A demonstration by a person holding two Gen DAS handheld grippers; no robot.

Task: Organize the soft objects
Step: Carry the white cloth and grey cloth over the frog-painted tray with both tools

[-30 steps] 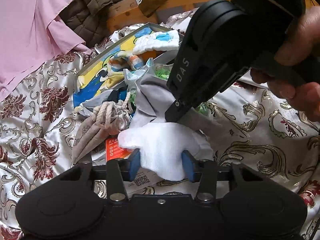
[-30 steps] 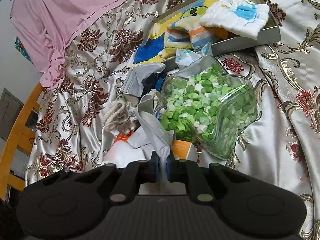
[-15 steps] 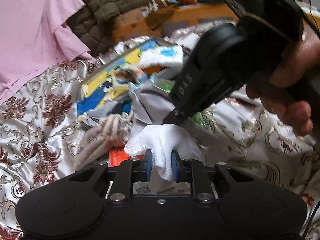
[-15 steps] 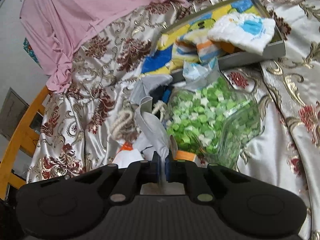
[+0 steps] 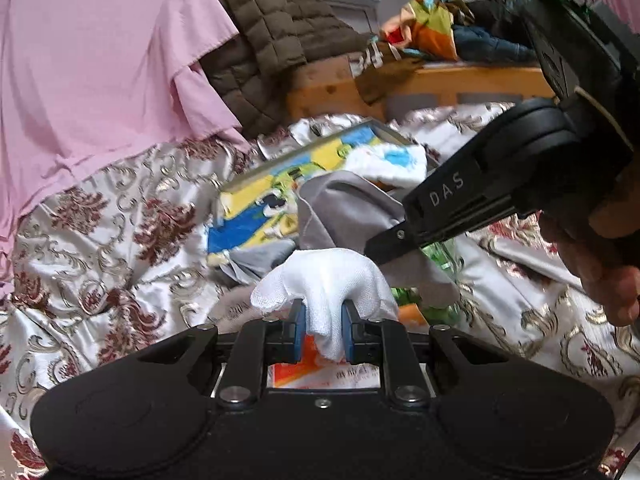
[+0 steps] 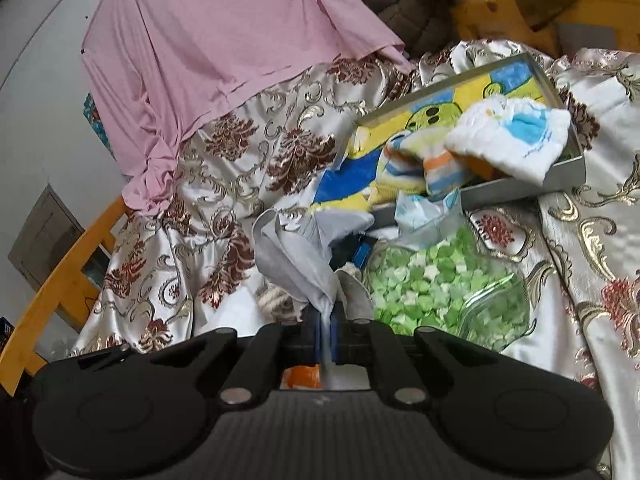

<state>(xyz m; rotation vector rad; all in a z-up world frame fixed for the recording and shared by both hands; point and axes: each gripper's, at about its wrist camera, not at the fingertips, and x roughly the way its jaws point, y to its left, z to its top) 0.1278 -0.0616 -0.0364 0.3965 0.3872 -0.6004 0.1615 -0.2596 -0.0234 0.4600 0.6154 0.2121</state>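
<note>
I work over a bed spread with a shiny silver brocade bedspread [image 5: 100, 240] patterned in dark red flowers and gold scrolls. At ten o'clock a pink cloth [image 5: 104, 68] hangs over its far edge; at twelve an olive quilted jacket [image 5: 264, 40] slumps against a wooden bed frame [image 5: 460, 80], with more clothing piled at one o'clock. My left gripper [image 5: 323, 334] is clenched on a white glove [image 5: 328, 280] and holds it clear of the bedspread; its jaws have just been closing on that glove. Behind it, toward twelve, sits a shallow grey box [image 6: 520, 188] holding bright cartoon-print cloths and a white towel [image 6: 508, 140]. My right gripper [image 6: 326, 330] is clamped tight on a grey cloth [image 6: 296, 256], which rises from the jaws toward eleven o'clock. Just beside it at two o'clock lies a clear bag of green paper stars [image 6: 444, 288]. An orange packet [image 5: 308, 364] lies beneath the left gripper.
</note>
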